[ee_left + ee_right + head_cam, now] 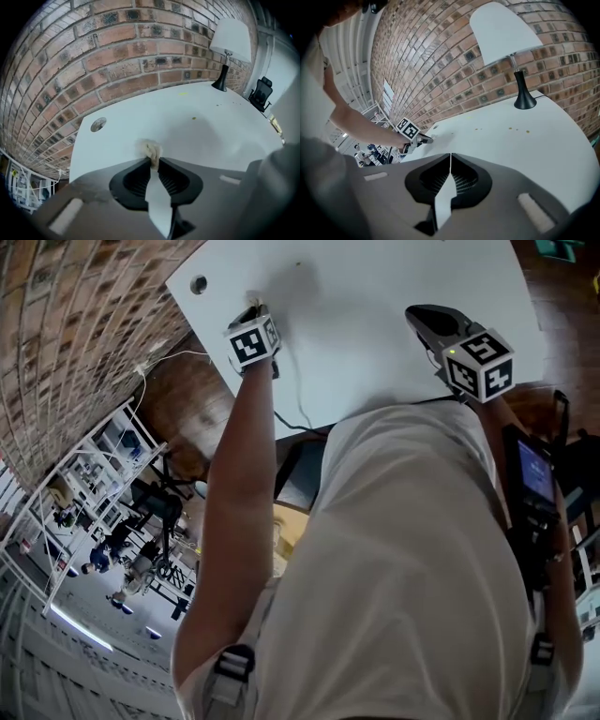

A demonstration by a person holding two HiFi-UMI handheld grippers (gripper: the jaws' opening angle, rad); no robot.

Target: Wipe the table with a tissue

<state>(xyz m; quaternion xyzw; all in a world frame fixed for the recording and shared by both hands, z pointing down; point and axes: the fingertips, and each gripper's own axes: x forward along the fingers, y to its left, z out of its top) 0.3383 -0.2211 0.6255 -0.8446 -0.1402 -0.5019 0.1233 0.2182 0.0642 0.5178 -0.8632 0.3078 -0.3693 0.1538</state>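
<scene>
A small crumpled tissue is pinched at the tips of my left gripper, which is shut on it and points steeply down onto the white table. In the head view that left gripper stands near the table's left corner, and the tissue itself is hardly visible there. My right gripper is shut with nothing between its jaws. It hovers over the table's right side. The right gripper view shows the left gripper far off at the table's edge.
A round cable hole lies left of the tissue. Small yellow specks dot the table near a black-footed lamp with a white shade. A brick wall runs behind the table. A black chair stands at the far right.
</scene>
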